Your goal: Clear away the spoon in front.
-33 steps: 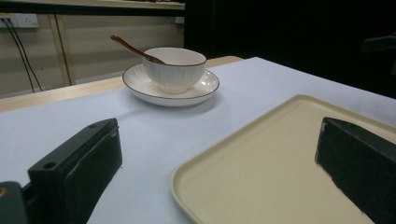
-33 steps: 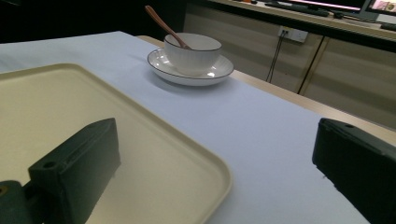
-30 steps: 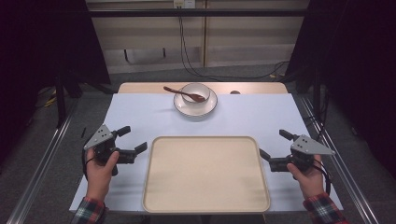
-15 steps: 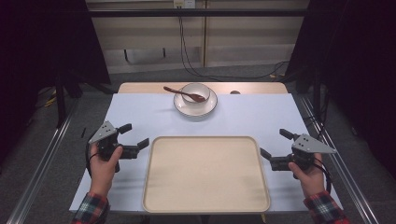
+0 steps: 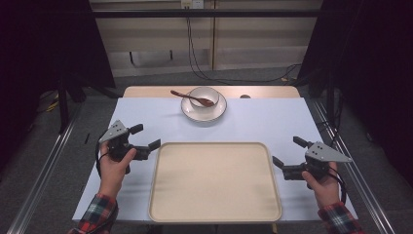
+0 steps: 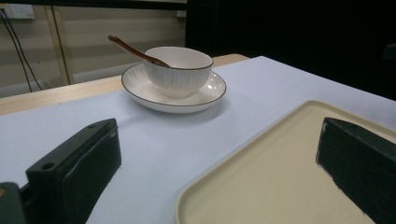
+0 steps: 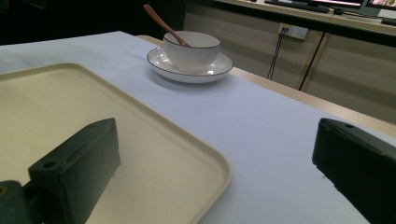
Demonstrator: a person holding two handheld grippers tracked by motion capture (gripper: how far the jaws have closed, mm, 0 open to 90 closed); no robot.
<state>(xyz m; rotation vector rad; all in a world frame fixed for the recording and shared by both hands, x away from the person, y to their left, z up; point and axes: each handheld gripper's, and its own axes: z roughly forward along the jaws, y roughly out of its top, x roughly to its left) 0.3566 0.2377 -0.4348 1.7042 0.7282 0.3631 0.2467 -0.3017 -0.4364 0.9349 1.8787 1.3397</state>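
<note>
A white bowl [image 5: 203, 96] stands on a white plate [image 5: 216, 113] at the far middle of the table, and a brown wooden spoon [image 5: 187, 96] leans in it, handle to the left. An empty beige tray [image 5: 214, 180] lies at the near centre. My left gripper [image 5: 147, 136] hovers open just off the tray's far left corner, holding nothing. My right gripper [image 5: 286, 150] is open and empty at the tray's right edge. In the left gripper view the bowl [image 6: 180, 70] and plate [image 6: 173, 98] sit ahead of the jaws, with the tray [image 6: 280, 177] to the right.
A white sheet [image 5: 272, 122] covers the tabletop, and a strip of bare wood [image 5: 268, 91] shows along the far edge. Metal rails [image 5: 44, 165] run down both sides of the table. Cables [image 5: 195, 53] hang down the wall beyond.
My left gripper has moved a little forward and to the right, toward the tray's far left corner. The right gripper has stayed in place.
</note>
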